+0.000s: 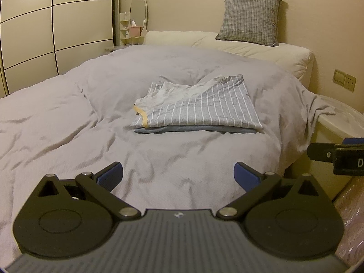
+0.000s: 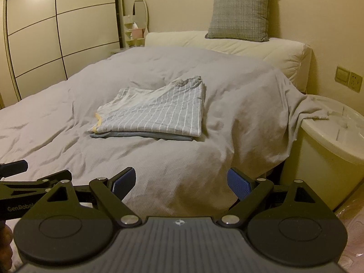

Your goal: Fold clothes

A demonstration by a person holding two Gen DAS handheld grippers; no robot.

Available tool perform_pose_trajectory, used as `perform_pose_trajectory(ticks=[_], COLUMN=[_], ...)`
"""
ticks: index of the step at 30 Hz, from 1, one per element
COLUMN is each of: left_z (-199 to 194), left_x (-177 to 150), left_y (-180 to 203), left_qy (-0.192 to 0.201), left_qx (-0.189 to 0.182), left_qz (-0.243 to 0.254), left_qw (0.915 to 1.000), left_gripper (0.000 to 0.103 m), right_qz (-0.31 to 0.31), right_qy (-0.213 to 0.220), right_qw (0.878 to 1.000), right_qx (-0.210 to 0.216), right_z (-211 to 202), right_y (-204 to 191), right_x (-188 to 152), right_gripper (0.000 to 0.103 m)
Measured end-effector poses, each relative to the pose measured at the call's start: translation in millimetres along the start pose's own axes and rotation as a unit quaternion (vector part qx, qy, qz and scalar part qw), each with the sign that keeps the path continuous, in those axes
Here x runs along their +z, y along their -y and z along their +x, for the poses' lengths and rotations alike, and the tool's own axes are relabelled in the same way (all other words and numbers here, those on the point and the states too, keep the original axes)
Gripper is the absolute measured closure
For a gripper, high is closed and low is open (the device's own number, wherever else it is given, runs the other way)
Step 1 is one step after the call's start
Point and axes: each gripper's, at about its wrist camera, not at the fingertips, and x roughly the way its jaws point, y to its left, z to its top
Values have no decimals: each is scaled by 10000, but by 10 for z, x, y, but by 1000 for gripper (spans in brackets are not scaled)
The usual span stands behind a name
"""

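A folded grey garment with white stripes and a yellow trim [image 1: 200,104] [image 2: 154,113] lies on the bed, stacked on a plain blue-grey folded piece [image 1: 195,130] [image 2: 141,135]. My left gripper [image 1: 178,176] hovers over the near part of the duvet, well short of the stack, open with nothing between its blue pads. My right gripper [image 2: 182,186] is likewise open and empty, near the bed's front right corner. Part of the right gripper [image 1: 336,157] shows at the right edge of the left wrist view. The left gripper's body [image 2: 34,186] shows at the left edge of the right wrist view.
A wrinkled grey duvet [image 1: 68,118] [image 2: 56,118] covers the bed. A cream headboard cushion [image 1: 250,47] with a checked pillow [image 1: 250,18] stands at the back. A white tub [image 2: 329,150] sits beside the bed on the right. Wardrobe doors [image 1: 45,34] line the left wall.
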Motion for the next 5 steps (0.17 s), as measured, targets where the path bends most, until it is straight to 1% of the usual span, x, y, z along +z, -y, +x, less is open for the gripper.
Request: perform_pose_trajectory(ticks=[5], left_z=[-38], left_x=[-4], left_y=[-3], left_qy=[117], left_qx=[8], left_qz=[4], left_qw=[9999], left_gripper=[1], right_qz=[-15], right_qy=[5], right_qw=[10000], right_qx=[14], right_z=[-1], right_y=[-7], right_x=[9], right_gripper=[14])
